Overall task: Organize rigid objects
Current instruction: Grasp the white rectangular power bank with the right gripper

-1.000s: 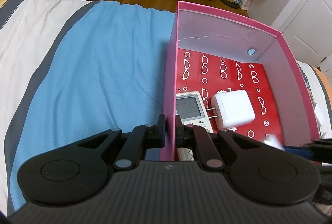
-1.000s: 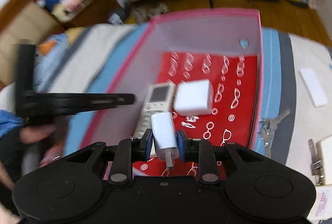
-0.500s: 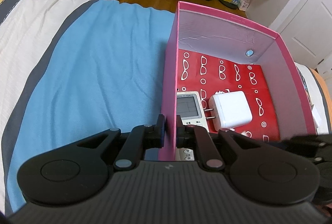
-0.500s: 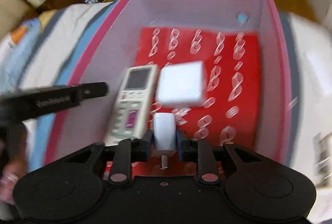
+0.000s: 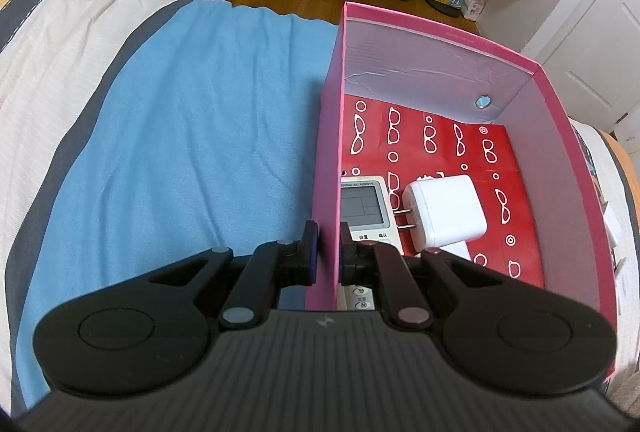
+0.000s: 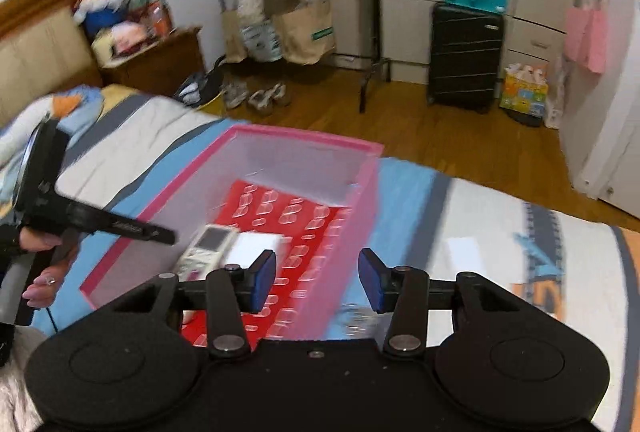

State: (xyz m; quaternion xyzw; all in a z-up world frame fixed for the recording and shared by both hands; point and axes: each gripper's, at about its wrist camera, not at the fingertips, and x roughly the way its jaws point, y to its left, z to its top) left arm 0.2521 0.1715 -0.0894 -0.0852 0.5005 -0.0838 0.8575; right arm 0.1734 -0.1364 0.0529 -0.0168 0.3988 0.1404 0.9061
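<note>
L gripper (image 5: 325, 249): fingers closed on the near left wall of the open pink cardboard box w/ red glasses-print floor (image 5: 440, 44), one finger outside, one inside; box sits on the blue/white/grey striped bed (image 5: 180, 152). Inside the box, just fwd-right of the L fingers, lie the white AC remote w/ LCD screen (image 5: 366, 206) and, touching its right side, the white square plug-in charger (image 5: 444, 210). R gripper (image 6: 317, 281): fingers spread wide, holding nothing, above the box's right wall w/ remote and charger ahead-left; view blurred.

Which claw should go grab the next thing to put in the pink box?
Probably the right claw. It is open and empty, up above the pink box. The left claw is shut on the box's side wall, apparently steadying it. No loose item shows clearly; the right view is blurred.
</note>
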